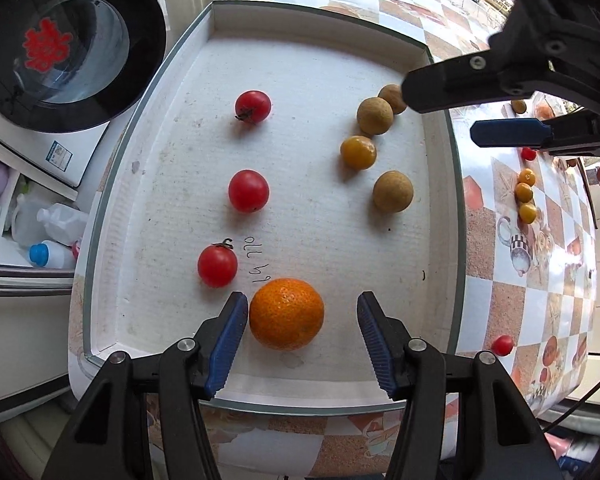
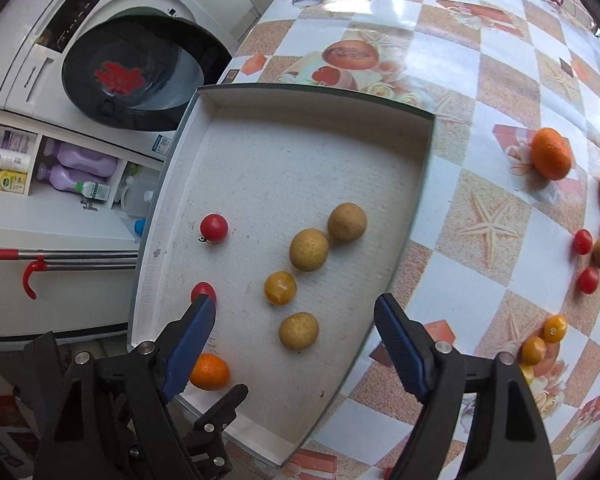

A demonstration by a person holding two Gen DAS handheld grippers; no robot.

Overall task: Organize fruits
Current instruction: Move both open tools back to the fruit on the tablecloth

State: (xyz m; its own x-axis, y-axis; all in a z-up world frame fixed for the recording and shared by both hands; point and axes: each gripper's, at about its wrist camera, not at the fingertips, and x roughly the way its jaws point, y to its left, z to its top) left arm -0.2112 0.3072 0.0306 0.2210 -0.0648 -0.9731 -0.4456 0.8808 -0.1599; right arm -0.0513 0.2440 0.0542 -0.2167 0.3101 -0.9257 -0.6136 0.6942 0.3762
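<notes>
Left wrist view: your left claw (image 1: 302, 334) hangs over the near end of the shallow white cardboard tray (image 1: 316, 24), jaws parted. Round orange mandarin (image 1: 286, 313) sits on the tray floor between the blue ribbed pads; left pad (image 1: 229, 340) just beside it, contact not certain; right pad clearly apart. So: open, nothing gripped.

Three small red cherry tomatoes run in a column up the tray's left side: near one (image 1: 217, 265), middle (image 1: 248, 191), far (image 1: 253, 106). On the tray's right side, three tan round longans (image 1: 393, 191) and one yellow-orange kumquat (image 1: 358, 152) cluster together.

Your right claw (image 1: 440, 114) shows at upper right of this view, over the tray's right rim.

Right wrist view: right claw (image 2: 296, 338) spread wide, nothing between the pads; the nearest longan lies on the tray below the gap. Open.

More fruit lies loose on the checkered, starfish-print desk (image 2: 488, 236) to the right of the tray: a second orange mandarin (image 2: 551, 153), red tomatoes, brownish longans, a few kumquats (image 2: 554, 328).

White front-loading washing machine (image 2: 112, 76) stands left of the desk.
</notes>
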